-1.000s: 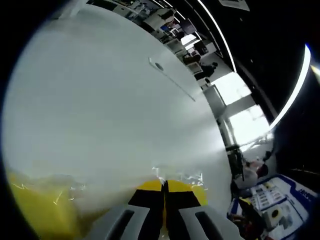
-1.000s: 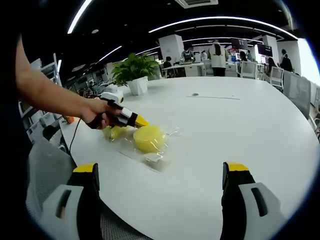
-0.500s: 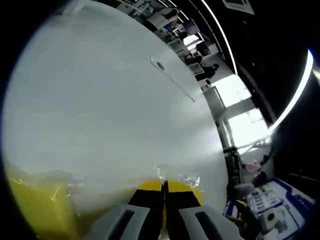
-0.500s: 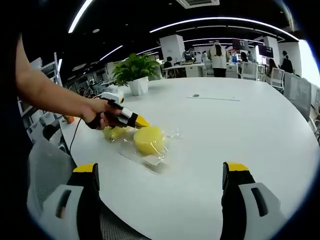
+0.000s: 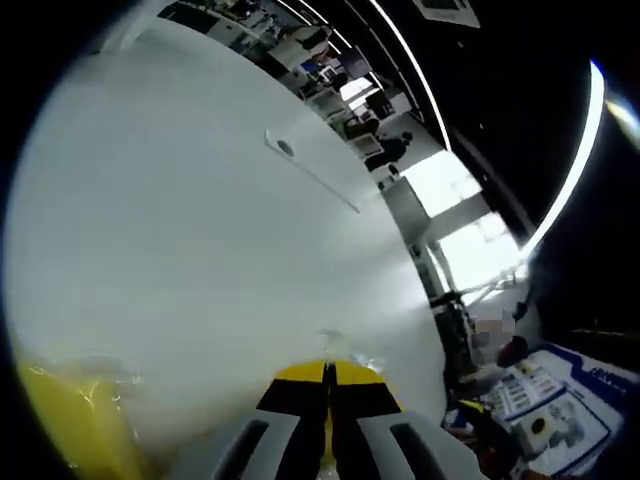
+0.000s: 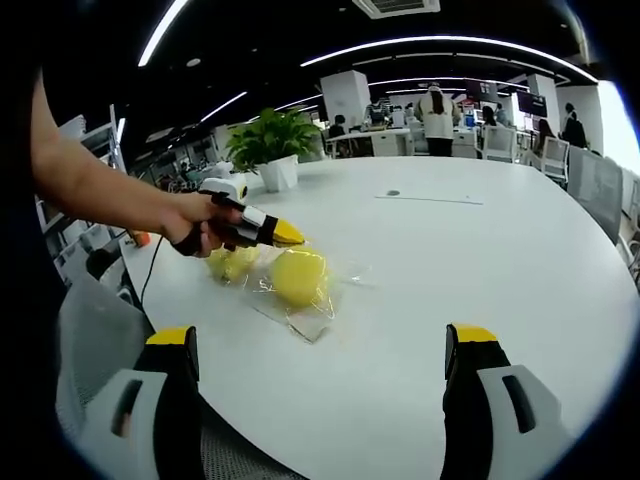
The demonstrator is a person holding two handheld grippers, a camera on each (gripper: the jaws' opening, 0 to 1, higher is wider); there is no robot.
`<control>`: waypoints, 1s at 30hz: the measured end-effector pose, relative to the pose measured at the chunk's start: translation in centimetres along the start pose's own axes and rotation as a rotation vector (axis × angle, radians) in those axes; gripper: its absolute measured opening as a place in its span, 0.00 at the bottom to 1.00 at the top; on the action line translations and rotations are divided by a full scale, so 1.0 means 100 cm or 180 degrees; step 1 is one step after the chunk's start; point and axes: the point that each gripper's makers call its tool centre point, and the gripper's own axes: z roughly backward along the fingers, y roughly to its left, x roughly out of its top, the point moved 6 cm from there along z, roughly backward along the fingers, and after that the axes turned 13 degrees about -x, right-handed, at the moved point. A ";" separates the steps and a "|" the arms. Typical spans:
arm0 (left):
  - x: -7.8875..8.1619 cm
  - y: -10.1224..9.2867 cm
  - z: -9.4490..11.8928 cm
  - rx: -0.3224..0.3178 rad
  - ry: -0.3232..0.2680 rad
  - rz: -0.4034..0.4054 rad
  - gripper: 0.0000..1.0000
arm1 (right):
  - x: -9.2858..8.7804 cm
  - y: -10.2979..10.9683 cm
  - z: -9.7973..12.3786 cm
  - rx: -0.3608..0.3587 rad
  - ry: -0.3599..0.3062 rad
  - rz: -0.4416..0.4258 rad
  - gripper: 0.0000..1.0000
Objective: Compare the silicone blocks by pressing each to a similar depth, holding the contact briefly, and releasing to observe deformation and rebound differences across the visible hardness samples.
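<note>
1. Grey plastic with black inner faces and yellow tips: the right gripper (image 6: 320, 350) has its two jaws released and spread wide, nothing between them, low in the right gripper view over the near edge of the white table (image 6: 520, 270).
2. Smooth and matte, the white table is broad with a rounded edge; everything below is placed against it.
3. On the table's left part, beyond the right gripper's jaws, lies a crinkled clear plastic bag (image 6: 300, 305) holding a round, soft-looking yellow silicone block (image 6: 298, 275). A second, paler yellow block (image 6: 230, 263) lies just beside it on the side nearer the table's left edge.
4. The left gripper (image 6: 287, 236) comes in from the left, held in a person's hand (image 6: 200, 228). Its yellow-tipped jaws are clenched together, with the tip just above the round block; whether it touches the bag I cannot tell.
5. In the left gripper view, the left gripper (image 5: 328, 372) shows the same shut jaws, yellow tips pressed side by side over the table's surface. A blurred yellow mass (image 5: 70, 420) and glinting plastic film (image 5: 345, 345) sit close around them.
6. Farther across the table, a thin flat strip with a small dark round spot (image 6: 392, 193) lies on the surface.
7. Beyond the table's far left edge stands a leafy green plant (image 6: 268, 135) in a white pot, with office desks and people behind.
</note>
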 end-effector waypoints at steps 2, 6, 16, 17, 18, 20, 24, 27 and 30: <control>0.003 -0.003 0.002 -0.0007 -0.0016 -0.0143 0.00 | 0.000 0.000 0.000 0.0006 -0.0007 0.0004 0.96; 0.010 -0.010 0.007 -0.0035 -0.0110 -0.0348 0.00 | 0.001 0.001 0.001 0.0011 -0.0012 0.0004 0.96; 0.021 -0.022 0.012 -0.0135 -0.0176 -0.0564 0.00 | 0.004 0.004 0.002 0.0024 -0.0036 0.0021 0.96; 0.021 -0.024 0.012 -0.0152 -0.0149 -0.0645 0.00 | 0.004 0.004 0.003 0.0024 -0.0037 0.0031 0.96; 0.021 -0.026 0.012 -0.0167 -0.0151 -0.0657 0.00 | 0.005 0.005 0.003 0.0025 -0.0042 0.0039 0.96; 0.022 -0.030 0.013 -0.0179 -0.0149 -0.0776 0.00 | 0.004 0.004 0.003 0.0025 -0.0041 0.0040 0.96; 0.029 -0.039 0.016 -0.0162 -0.0227 -0.0918 0.00 | 0.005 0.005 0.006 0.0013 -0.0052 0.0038 0.96; 0.033 -0.047 0.015 -0.0230 -0.0172 -0.1038 0.00 | 0.005 0.006 0.007 0.0011 -0.0058 0.0047 0.96; 0.037 -0.054 0.016 -0.0245 -0.0127 -0.1179 0.00 | 0.005 0.006 0.008 0.0006 -0.0070 0.0046 0.96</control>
